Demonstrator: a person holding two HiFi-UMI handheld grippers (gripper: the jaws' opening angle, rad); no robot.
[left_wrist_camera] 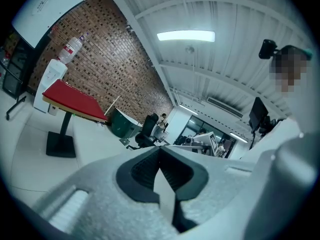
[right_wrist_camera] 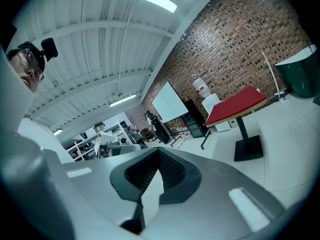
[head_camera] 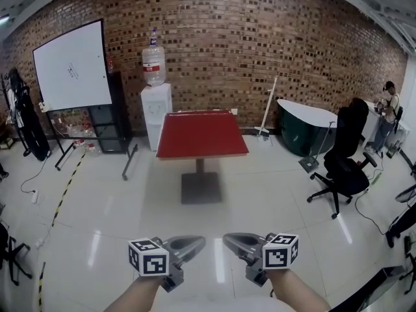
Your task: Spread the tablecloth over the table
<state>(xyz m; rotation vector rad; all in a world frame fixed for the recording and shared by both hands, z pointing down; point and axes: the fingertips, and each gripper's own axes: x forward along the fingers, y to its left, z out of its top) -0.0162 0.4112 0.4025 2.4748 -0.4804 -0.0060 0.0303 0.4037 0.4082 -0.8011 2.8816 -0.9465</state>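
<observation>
head view only: left gripper (head_camera: 194, 243) and right gripper (head_camera: 232, 240) together in 1 picture, low and centre, well short of the table (head_camera: 200, 188). It also takes in the whiteboard (head_camera: 71, 67), water dispenser (head_camera: 156, 112) with a bottle (head_camera: 154, 62) on top, a black office chair (head_camera: 344, 164), and a person (head_camera: 389, 112) at the far right.
left gripper view only: table seen side-on and tilted, a ceiling strip light (left_wrist_camera: 186, 35), and a glazed room past the chair.
right gripper view only: table from its other side with the whiteboard behind it, and racks at the back left.
cloth location: red tablecloth (head_camera: 201, 134) lies on the square top of the 1-column pedestal table, near the brick wall (head_camera: 273, 51), just beside the dispenser.
cloth look: reads flat and smooth at this range, edges in line with the top. A narrow raised strip runs along the far edge. Side views show the red as a thin layer over a paler edge.
left gripper state: jaws together, tips meeting. The black ribbed pads (left_wrist_camera: 142, 173) form a closed V with nothing seen clamped.
right gripper state: same, jaws together, pads (right_wrist_camera: 172, 170) closed, nothing seen clamped.
pose: 2 bare forearms (head_camera: 133, 296) come in from the bottom edge. The grippers are about level, tips angled inward toward each other, near but apart, with the marker cubes (head_camera: 149, 257) on the outer sides.
</observation>
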